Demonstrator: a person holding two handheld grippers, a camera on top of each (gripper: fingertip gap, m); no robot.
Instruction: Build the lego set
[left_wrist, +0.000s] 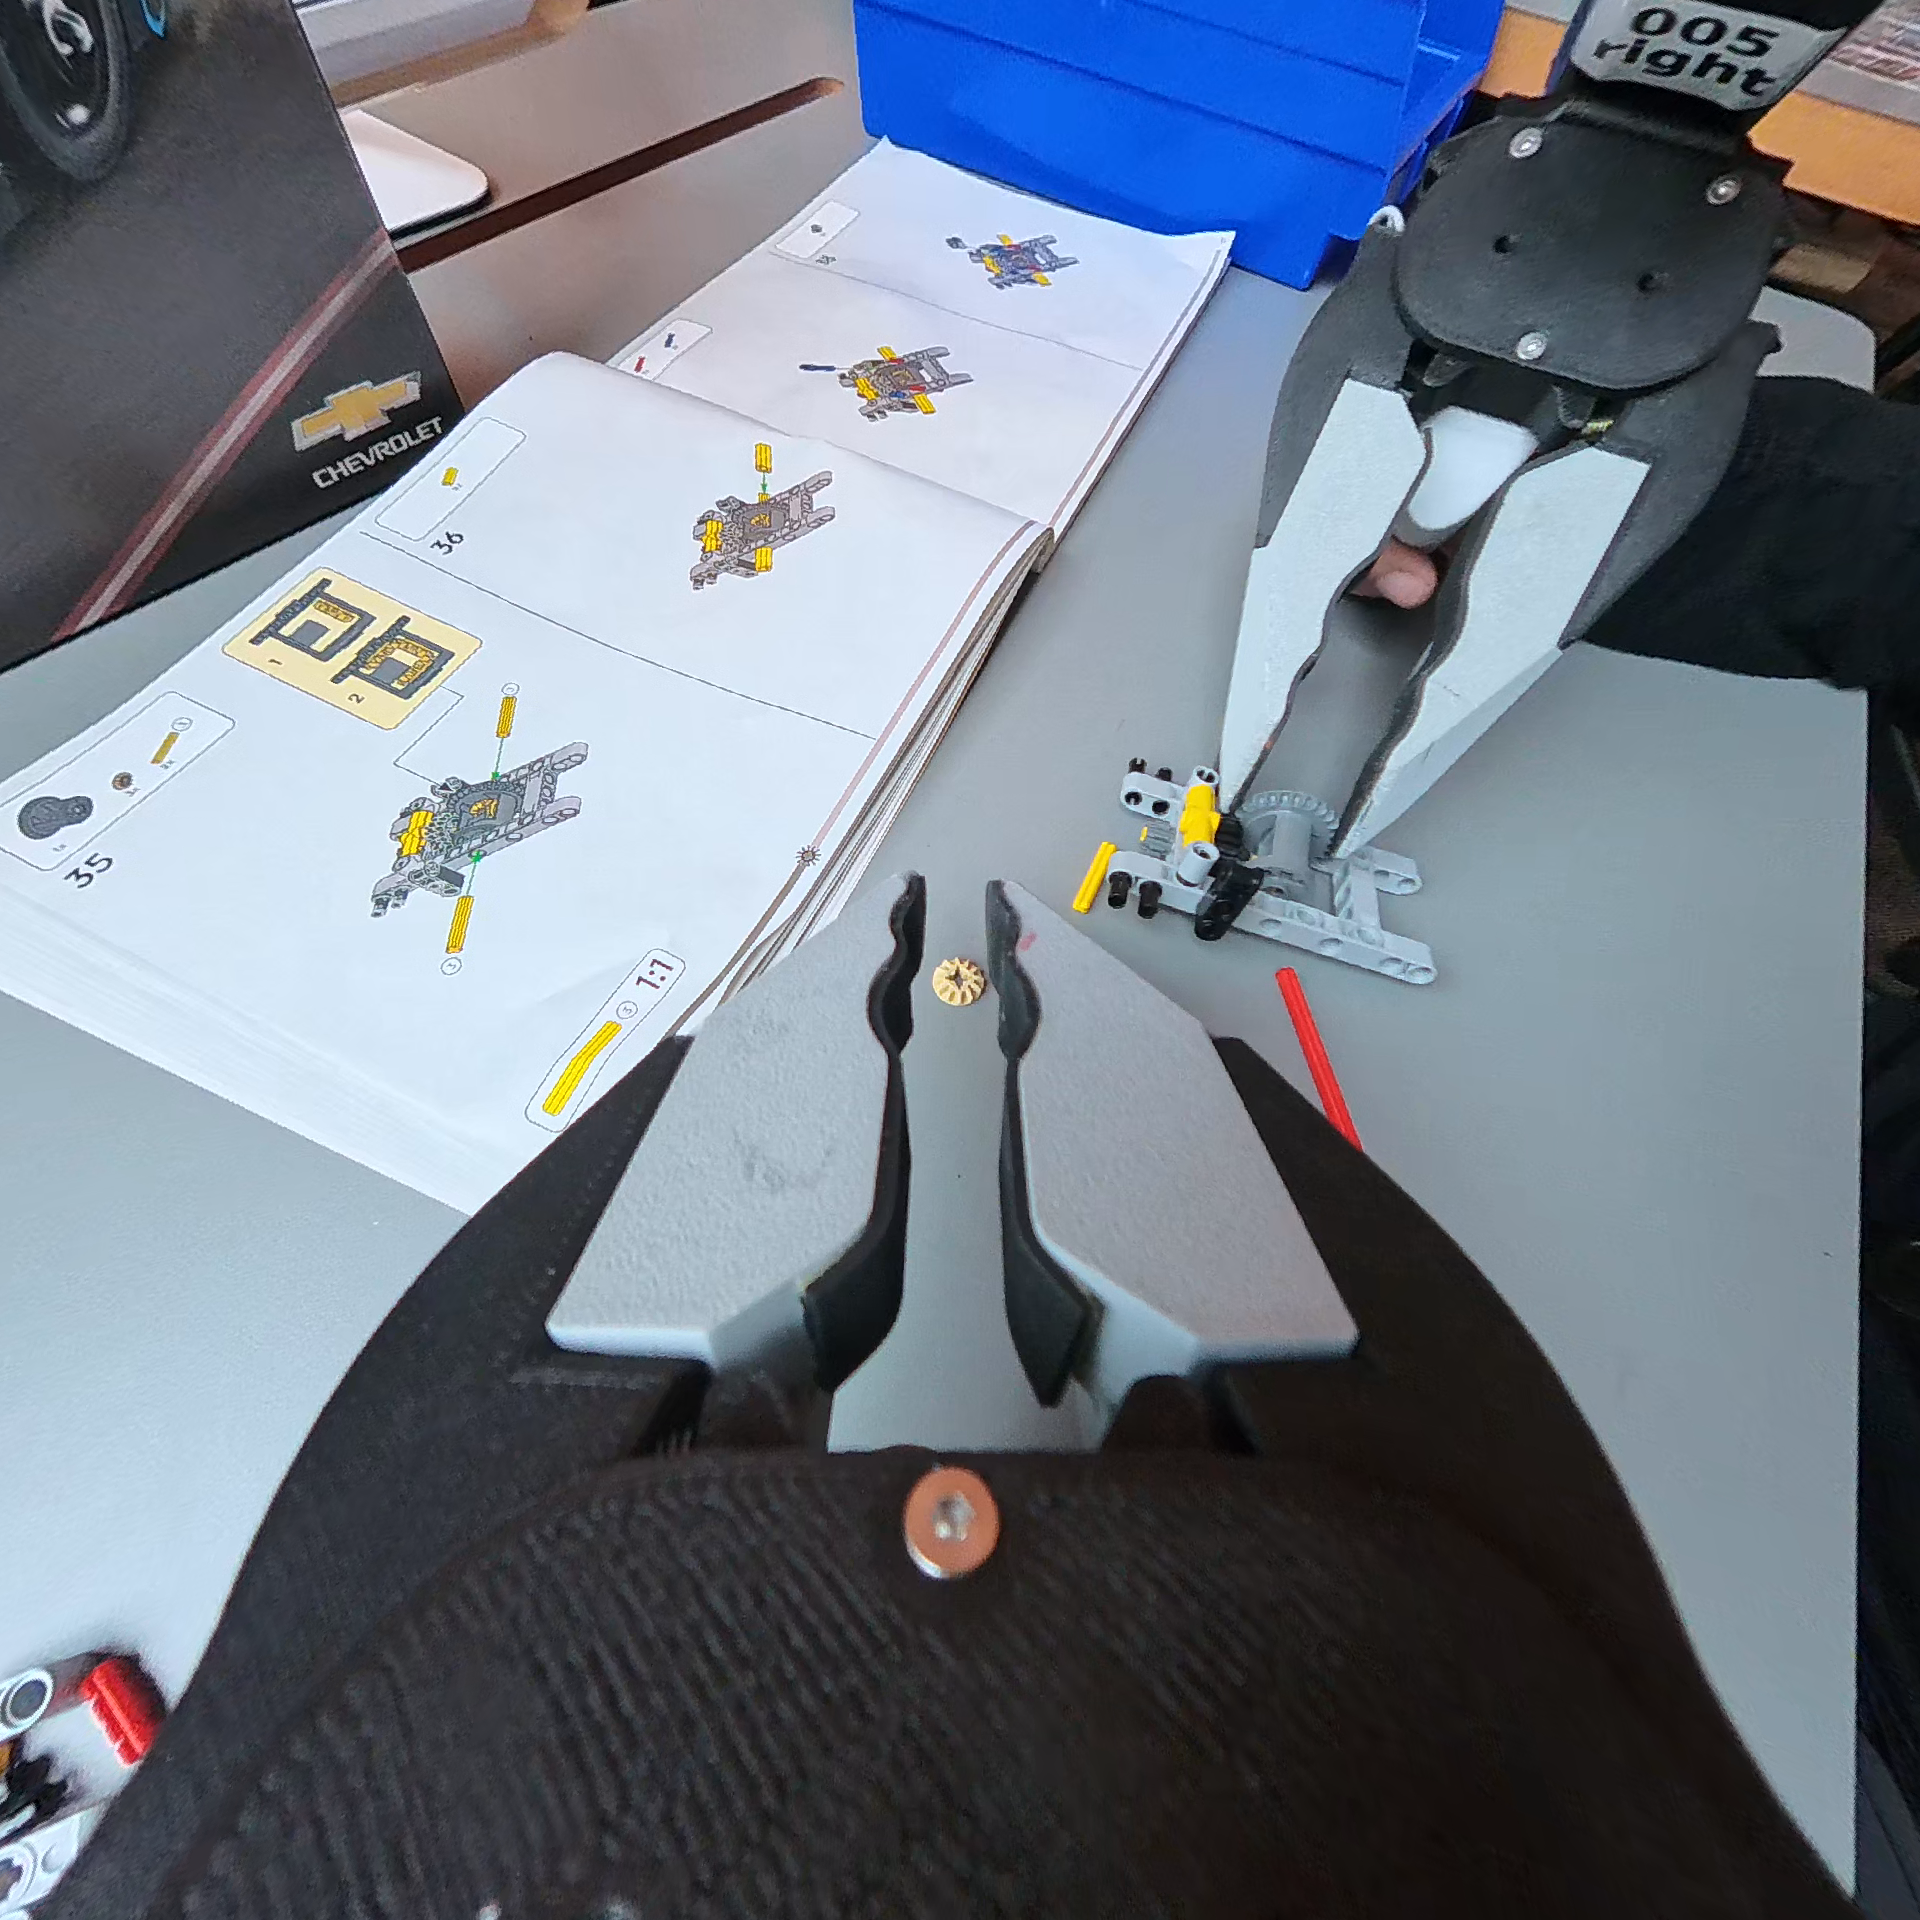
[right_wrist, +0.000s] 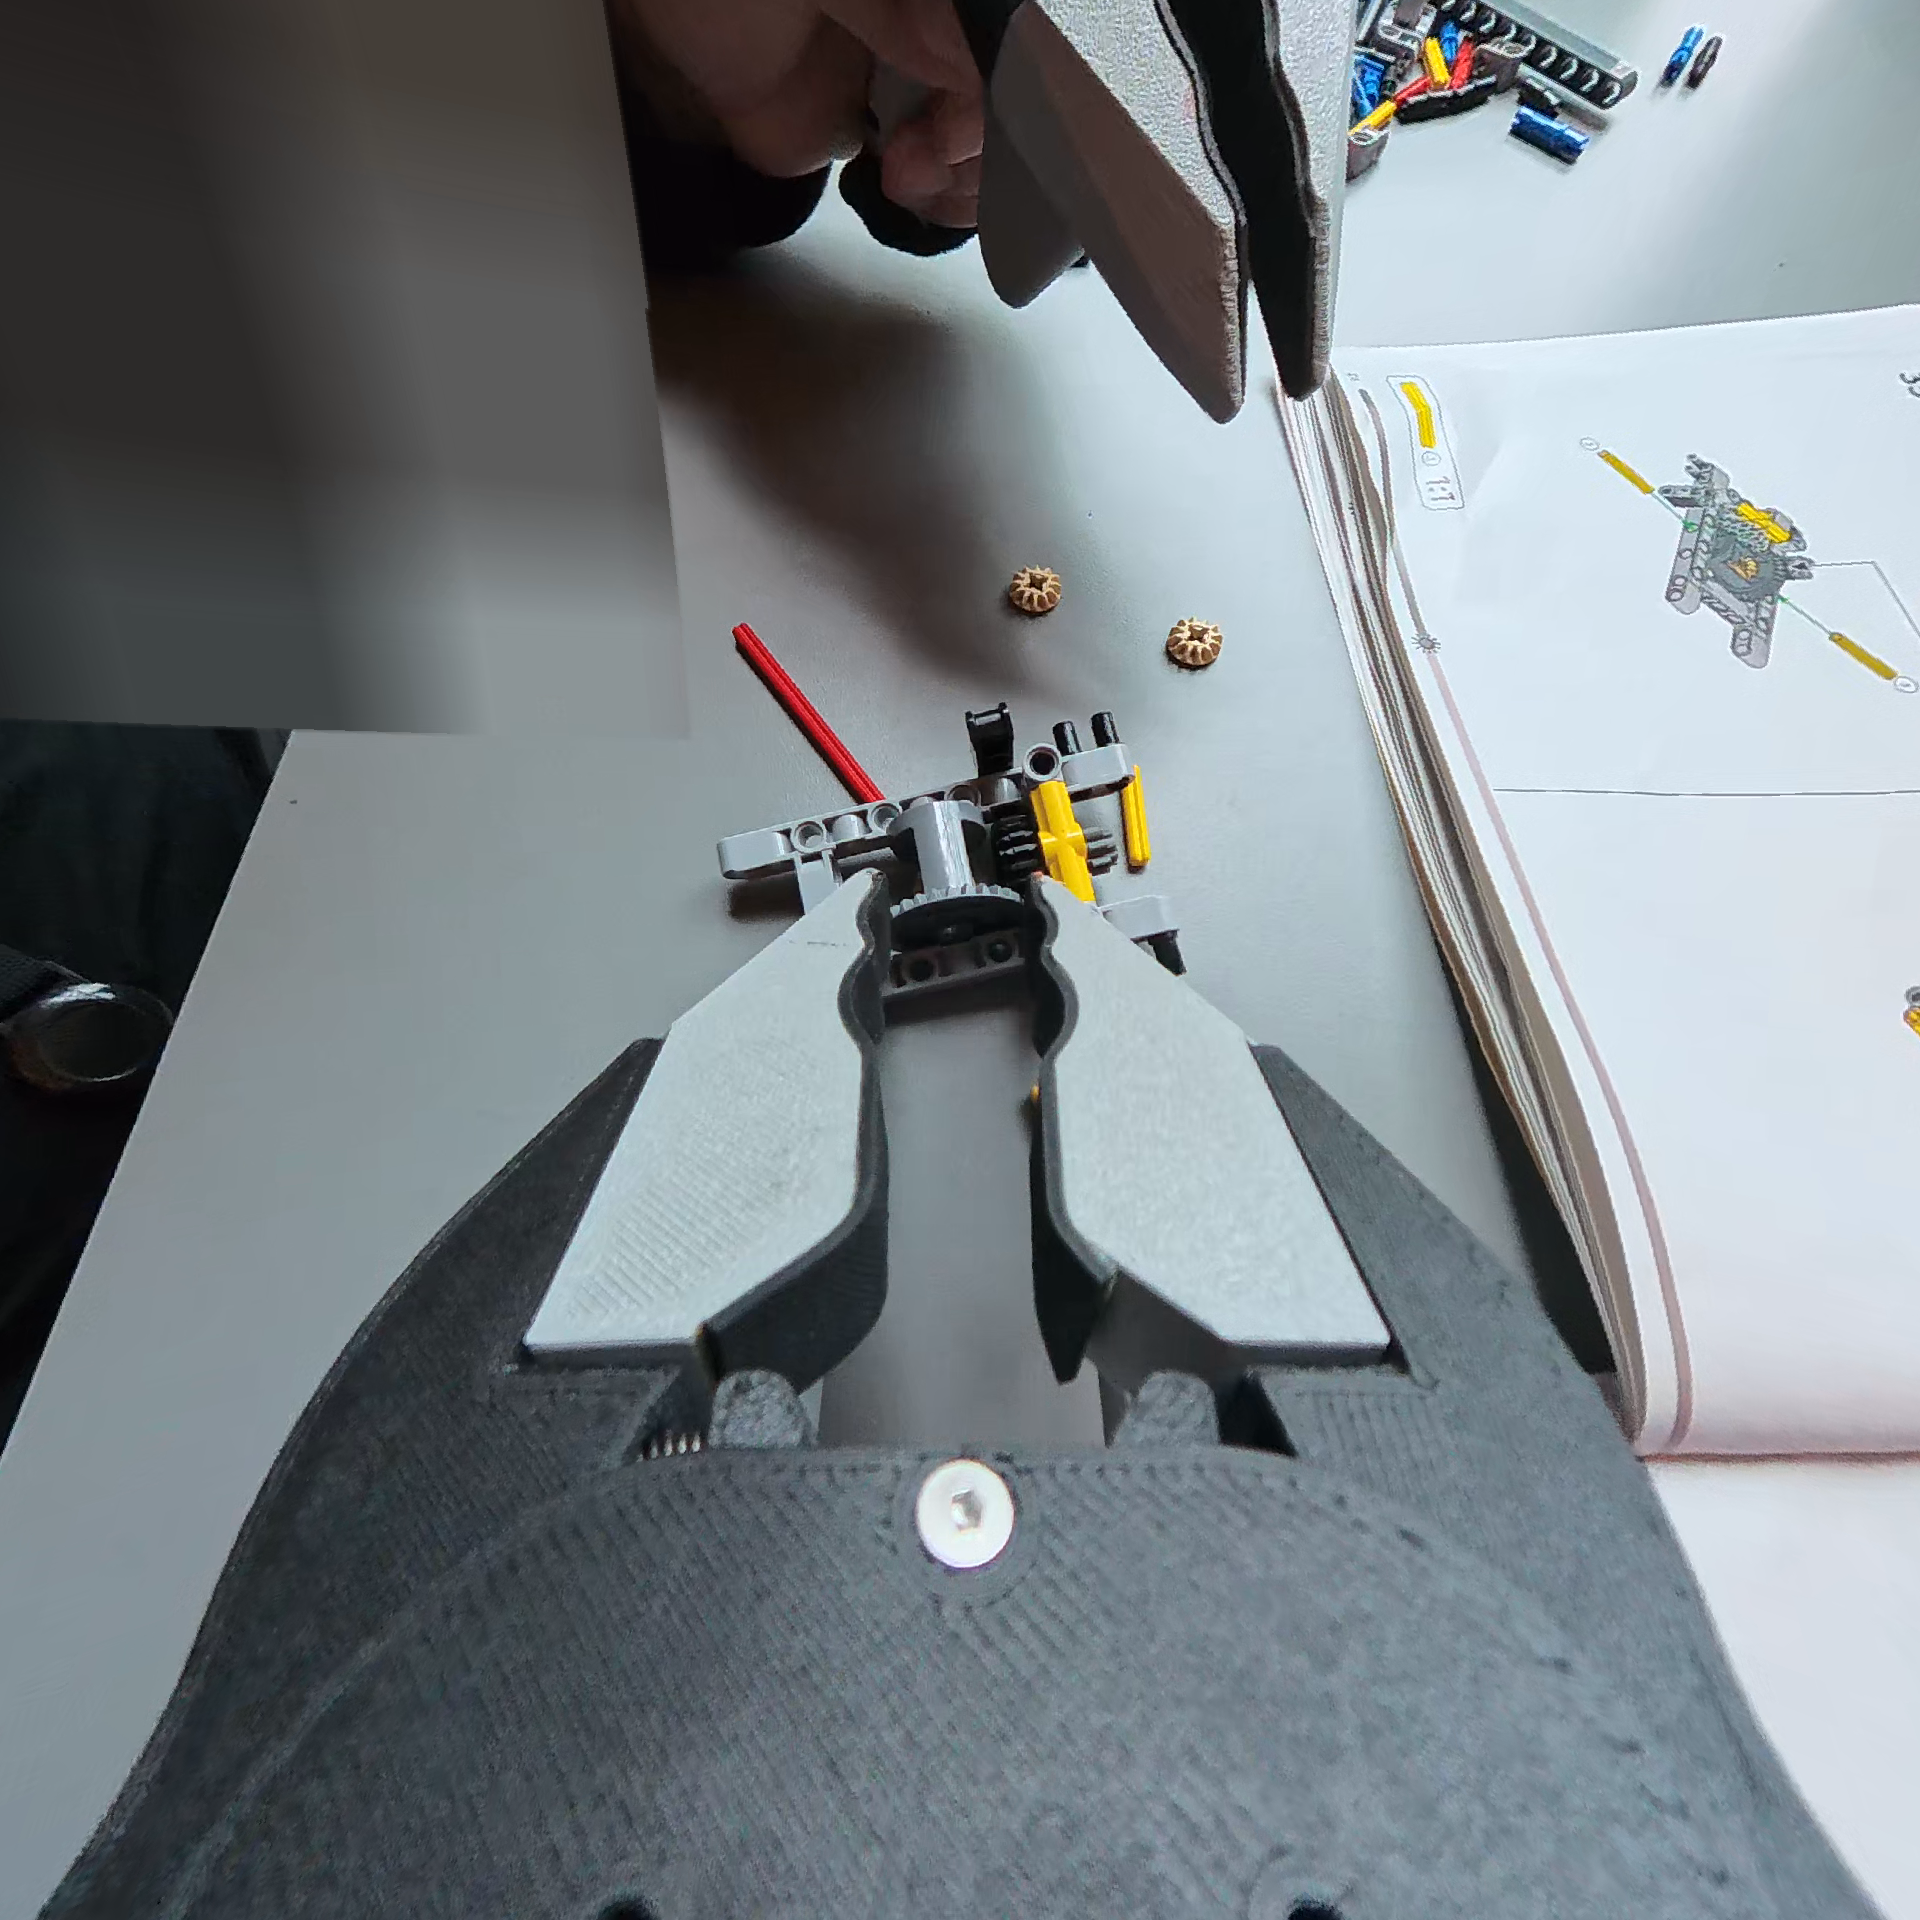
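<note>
Left jaws parted over tan gear (left_wrist: 958, 981); right jaws grip assembly (right_wrist: 956, 862) (gear housing).

Grey table (left_wrist: 1558, 1195) (matte), wooden bench (left_wrist: 1849, 166) behind

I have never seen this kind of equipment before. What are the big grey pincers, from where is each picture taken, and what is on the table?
The pincers are two hand-held grippers; a person holds one in each hand, and there is no robot arm. Each gripper carries a camera that looks forward along its two fingers.

The left wrist view shows the left gripper, open and empty above a small tan gear on the grey table. Farther off in that view is the right gripper.

The right wrist view shows the right gripper with its fingers on both sides of the round grey gear housing of a half-built lego assembly that stands on the table. It appears to grip it.

Also on the table: a second tan gear, a red axle, an open instruction booklet, loose parts, and a blue bin.
</note>
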